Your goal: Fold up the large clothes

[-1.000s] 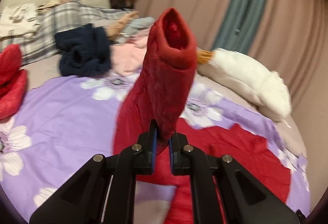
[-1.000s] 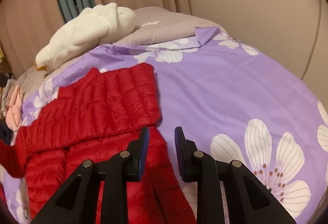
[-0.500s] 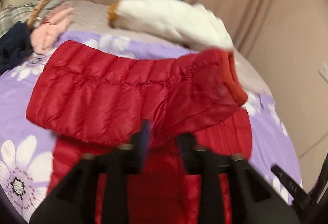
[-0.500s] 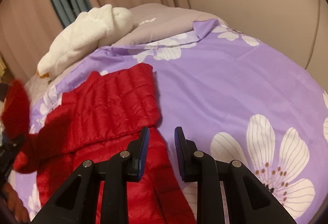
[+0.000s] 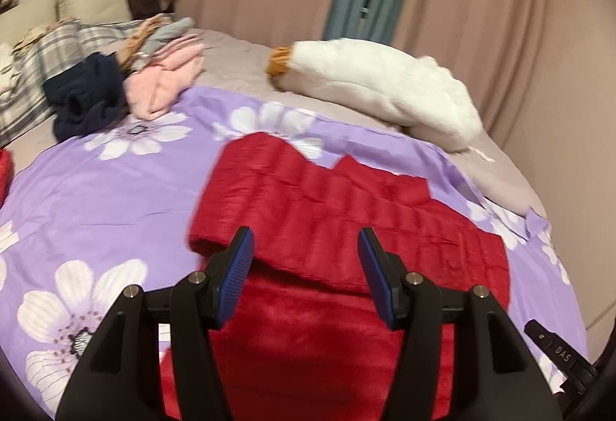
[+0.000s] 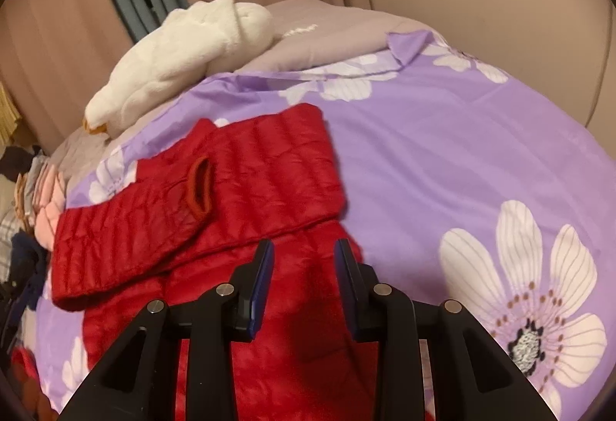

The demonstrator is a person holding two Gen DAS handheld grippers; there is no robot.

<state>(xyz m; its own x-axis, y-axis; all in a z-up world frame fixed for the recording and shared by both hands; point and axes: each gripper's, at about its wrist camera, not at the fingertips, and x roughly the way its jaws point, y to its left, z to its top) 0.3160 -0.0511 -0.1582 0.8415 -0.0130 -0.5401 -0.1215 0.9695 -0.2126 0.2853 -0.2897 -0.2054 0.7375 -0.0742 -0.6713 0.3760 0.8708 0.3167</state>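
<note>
Red quilted jacket [image 5: 346,221], purple white-flowered sheet [image 5: 115,190], white plush [image 5: 385,82], blue-padded black tongs [image 5: 306,248]

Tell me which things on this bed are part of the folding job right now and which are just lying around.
In the job: red puffer jacket, its sleeve folded across the body; left gripper, right gripper.

Lying about: white plush toy, pink garment, navy garment, plaid fabric.

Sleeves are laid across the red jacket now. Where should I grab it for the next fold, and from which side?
Probably the red jacket at its near hem, coming low from the near edge of the bed: the sleeve cuff lies folded across the upper body, so lifting the near end folds it over.
</note>
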